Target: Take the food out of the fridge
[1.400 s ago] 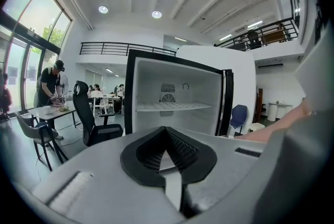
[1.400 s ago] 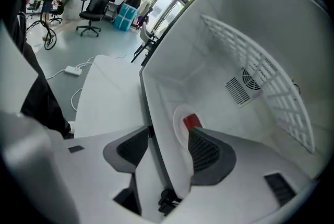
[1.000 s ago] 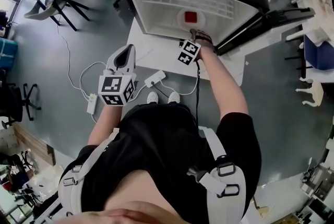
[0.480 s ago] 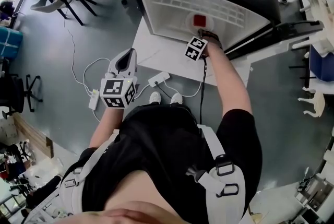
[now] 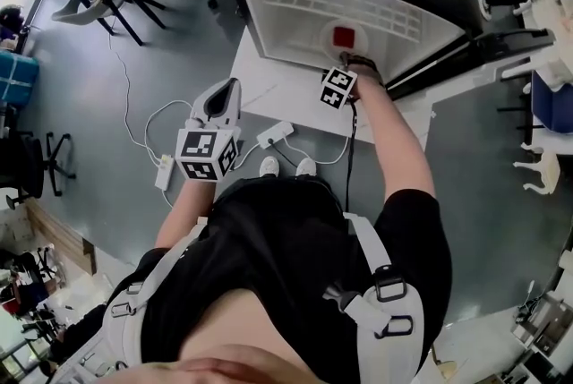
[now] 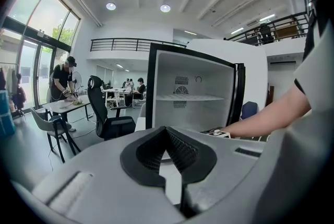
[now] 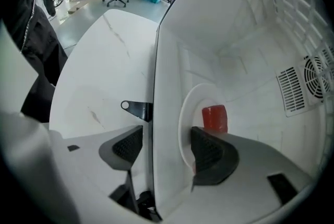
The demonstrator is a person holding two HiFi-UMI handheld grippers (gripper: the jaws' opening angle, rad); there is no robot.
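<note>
Fridge: a small black fridge with a white inside (image 5: 295,2) stands open on a white veined bench (image 7: 104,56), upper middle of the head view. Its black door (image 5: 470,46) swings out toward the upper right.
Food: a red cube-shaped piece of food (image 7: 214,117) sits on a round white plate (image 7: 183,108) on the fridge floor, close to the front edge, right of centre in the right gripper view.
Right gripper: the right gripper (image 7: 166,139) is at the fridge mouth with its jaws wide apart. The fridge's white front edge and the near rim of the plate lie between them. One dark pad shows in front of the plate, just below the food; the other lies on the bench side. Whether a pad touches the plate cannot be told.
Left gripper: the left gripper (image 6: 167,131) is held left of centre in the head view, well apart from the fridge. Its jaw tips are together with nothing between them, and it points toward the open fridge.
Marker cube: a black-and-white marker cube (image 5: 204,155) rides on the left gripper.
Arm: the person's bare right arm (image 5: 389,149) reaches from the lower middle of the head view up to the fridge.
Interior: a white shelf (image 6: 188,97) crosses the middle of the fridge, and a round fan grille (image 7: 315,74) sits in the back wall.
Floor: a white power strip (image 5: 271,134) with white cables lies on the grey floor (image 5: 134,60) beside the bench.
Background: a black office chair (image 6: 104,113) stands at the left of the left gripper view.
</note>
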